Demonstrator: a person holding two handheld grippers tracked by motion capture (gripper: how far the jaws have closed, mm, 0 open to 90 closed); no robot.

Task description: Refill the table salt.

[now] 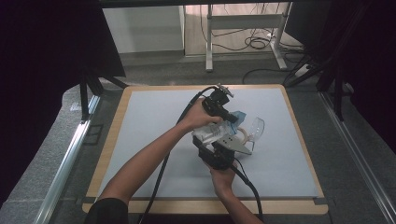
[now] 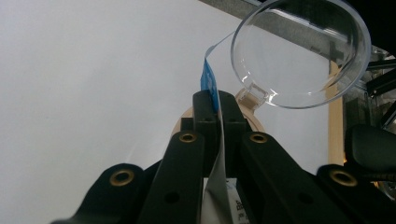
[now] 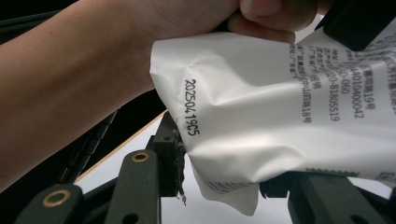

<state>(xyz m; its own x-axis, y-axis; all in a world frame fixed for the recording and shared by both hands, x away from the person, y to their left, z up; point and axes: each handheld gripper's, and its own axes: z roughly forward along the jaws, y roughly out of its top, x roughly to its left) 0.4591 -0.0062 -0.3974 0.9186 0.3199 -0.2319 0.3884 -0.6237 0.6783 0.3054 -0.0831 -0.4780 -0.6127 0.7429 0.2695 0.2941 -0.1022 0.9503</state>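
Above the middle of a grey table mat (image 1: pixel 154 140), a white packet (image 3: pixel 280 116) (blue at its top edge) hangs between two grippers: the left gripper (image 2: pixel 214 109) pinches the top edge, and the right gripper (image 3: pixel 219 186) has its jaws clamped on the bottom corner. A clear plastic cup (image 2: pixel 299 51) lies just beyond.

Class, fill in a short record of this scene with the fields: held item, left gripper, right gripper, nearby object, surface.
held item: white printed packet with a blue edge
left gripper: left gripper shut on the packet's blue edge
right gripper: right gripper around the packet's lower corner; grip unclear
nearby object: clear plastic cup just beyond the left gripper
surface: grey mat on a wooden table
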